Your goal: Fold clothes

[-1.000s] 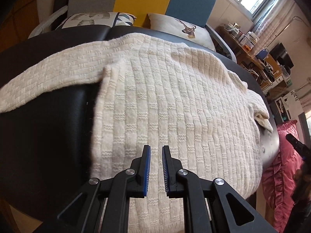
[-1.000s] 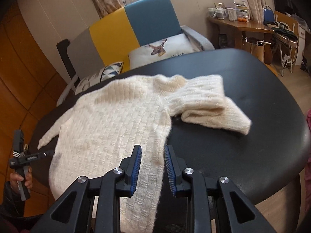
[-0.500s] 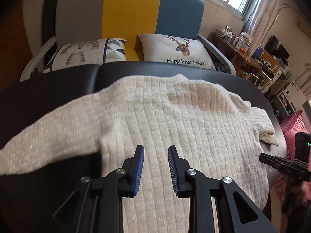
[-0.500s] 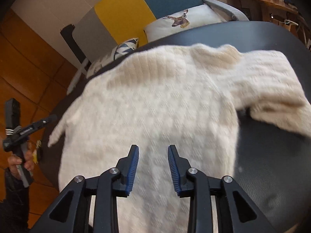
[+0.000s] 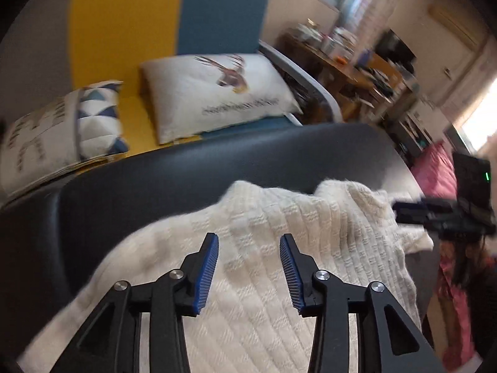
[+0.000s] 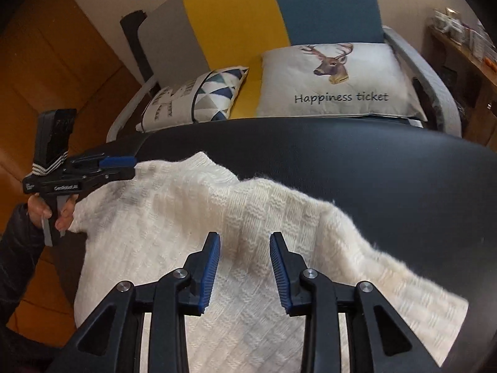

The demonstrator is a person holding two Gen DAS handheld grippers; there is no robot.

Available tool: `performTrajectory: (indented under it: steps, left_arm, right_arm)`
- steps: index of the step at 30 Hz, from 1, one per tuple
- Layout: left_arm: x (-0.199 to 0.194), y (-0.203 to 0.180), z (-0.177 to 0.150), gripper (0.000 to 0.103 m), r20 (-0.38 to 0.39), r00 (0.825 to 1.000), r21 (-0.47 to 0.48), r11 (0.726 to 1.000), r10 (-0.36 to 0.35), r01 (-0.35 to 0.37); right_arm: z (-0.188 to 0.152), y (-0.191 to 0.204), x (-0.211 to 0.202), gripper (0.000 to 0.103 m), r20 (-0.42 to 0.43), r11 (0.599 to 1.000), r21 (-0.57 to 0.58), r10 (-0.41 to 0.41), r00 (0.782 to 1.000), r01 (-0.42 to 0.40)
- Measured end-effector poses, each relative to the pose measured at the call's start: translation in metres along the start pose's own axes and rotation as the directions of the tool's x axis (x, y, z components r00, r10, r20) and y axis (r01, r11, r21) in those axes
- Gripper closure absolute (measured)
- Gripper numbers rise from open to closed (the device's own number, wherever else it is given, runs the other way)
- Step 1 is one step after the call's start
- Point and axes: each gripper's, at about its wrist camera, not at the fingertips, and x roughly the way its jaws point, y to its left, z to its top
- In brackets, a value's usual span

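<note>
A cream knitted sweater (image 5: 279,223) lies spread flat on the black padded table (image 5: 139,192). My left gripper (image 5: 249,237) hovers over its far left shoulder; its jaws are opening and nothing is pinched between them. My right gripper (image 6: 245,236) hangs over the sweater (image 6: 174,217) near the far right shoulder, where a sleeve (image 6: 388,267) runs off to the right; its jaws are opening too, with only knit below. In the right wrist view the left gripper (image 6: 130,168) sits at the sweater's left edge, held by a hand (image 6: 59,214). The right gripper (image 5: 396,213) shows blurred at the left wrist view's right edge.
Beyond the table's far edge (image 6: 372,171) stands a grey, yellow and blue sofa (image 6: 242,25) with a deer pillow (image 6: 335,80) and a triangle-patterned pillow (image 6: 202,96). A cluttered wooden desk (image 5: 348,59) and pink bedding (image 5: 435,168) lie to the right.
Both grippers have travelled from the sweater's near hem across to its far shoulder edge. Both pairs of jaws stand wider apart than before, the left far more so.
</note>
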Motion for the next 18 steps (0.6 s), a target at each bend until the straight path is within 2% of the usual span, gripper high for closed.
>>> performTrajectory:
  steps: [3, 4, 5, 7, 9, 12, 15, 18]
  left_arm:
    - [0.027, 0.005, 0.02, 0.057, -0.061, 0.997, 0.027, 0.999, -0.037, 0.039]
    - [0.036, 0.007, 0.026, 0.053, -0.081, 0.996, 0.036, 0.998, -0.044, 0.047]
    - [0.045, 0.01, 0.031, 0.049, -0.099, 0.994, 0.047, 0.998, -0.045, 0.05]
    - [0.058, 0.016, 0.038, 0.048, -0.125, 0.991, 0.053, 0.997, -0.048, 0.055]
    - [0.07, 0.023, 0.044, 0.047, -0.146, 0.987, 0.033, 0.997, -0.062, 0.067]
    - [0.079, 0.03, 0.048, 0.047, -0.17, 0.979, 0.011, 0.993, -0.115, 0.118]
    - [0.086, 0.032, 0.048, 0.045, -0.194, 0.966, 0.005, 0.985, -0.169, 0.173]
    - [0.094, 0.028, 0.047, 0.043, -0.221, 0.961, 0.028, 0.984, -0.168, 0.179]
  right_arm:
    - [0.025, -0.011, 0.022, 0.065, -0.097, 0.997, -0.069, 0.04, 0.995, -0.047]
    - [0.032, -0.015, 0.031, 0.064, -0.128, 0.994, -0.084, 0.058, 0.99, -0.069]
    - [0.04, -0.018, 0.04, 0.063, -0.159, 0.991, -0.099, 0.076, 0.984, -0.093]
    - [0.053, -0.026, 0.058, 0.056, -0.211, 0.982, -0.084, 0.151, 0.966, -0.171]
    - [0.061, -0.031, 0.075, 0.055, -0.242, 0.976, -0.085, 0.173, 0.955, -0.199]
    - [0.07, -0.041, 0.098, 0.05, -0.305, 0.964, -0.061, 0.23, 0.924, -0.26]
    - [0.068, -0.046, 0.115, 0.048, -0.377, 0.938, -0.003, 0.321, 0.869, -0.348]
    - [0.063, -0.043, 0.123, 0.048, -0.404, 0.933, 0.006, 0.331, 0.853, -0.359]
